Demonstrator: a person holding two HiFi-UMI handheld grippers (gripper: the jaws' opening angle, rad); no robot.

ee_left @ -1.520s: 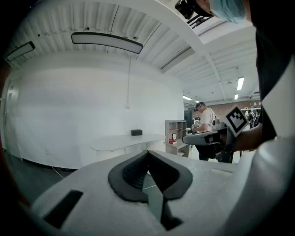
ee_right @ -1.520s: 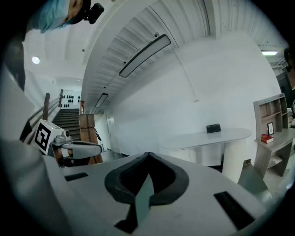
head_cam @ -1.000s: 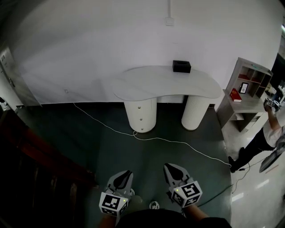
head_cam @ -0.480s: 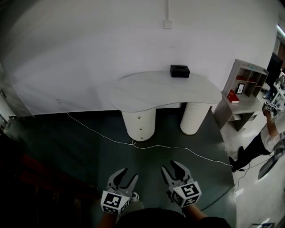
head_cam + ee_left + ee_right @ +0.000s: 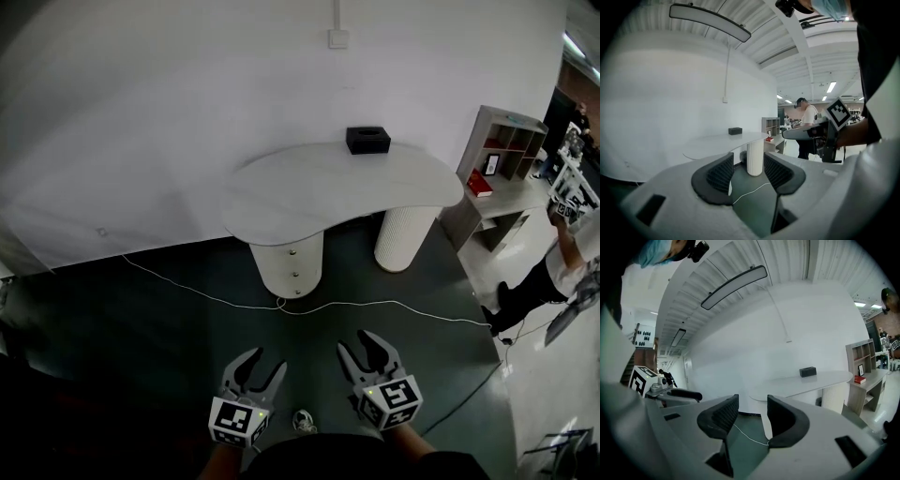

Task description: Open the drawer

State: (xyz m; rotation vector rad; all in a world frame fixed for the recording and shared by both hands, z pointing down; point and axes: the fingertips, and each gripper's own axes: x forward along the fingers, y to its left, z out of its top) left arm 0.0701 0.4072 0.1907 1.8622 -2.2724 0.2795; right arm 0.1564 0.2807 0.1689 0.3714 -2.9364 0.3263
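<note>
A white kidney-shaped table (image 5: 319,183) stands by the wall ahead. Its left pedestal (image 5: 292,262) carries small drawer knobs down its front; the right leg (image 5: 405,239) is a ribbed column. My left gripper (image 5: 261,367) and right gripper (image 5: 357,343) hang side by side at the bottom of the head view, well short of the table. Both sets of jaws are opening, and nothing is between them. The left gripper view shows its pads (image 5: 723,172) framing the ribbed leg (image 5: 754,157) far off. The right gripper view (image 5: 752,416) looks toward the tabletop (image 5: 806,380).
A black box (image 5: 367,140) sits at the table's back edge. A white cable (image 5: 375,305) trails across the dark floor before the pedestal. A grey shelf unit (image 5: 502,155) stands at the right, with a person (image 5: 562,262) beside it.
Both grippers went from shut to open. I have moved forward, and the grippers were carried along: the table now sits lower and nearer in the head view.
</note>
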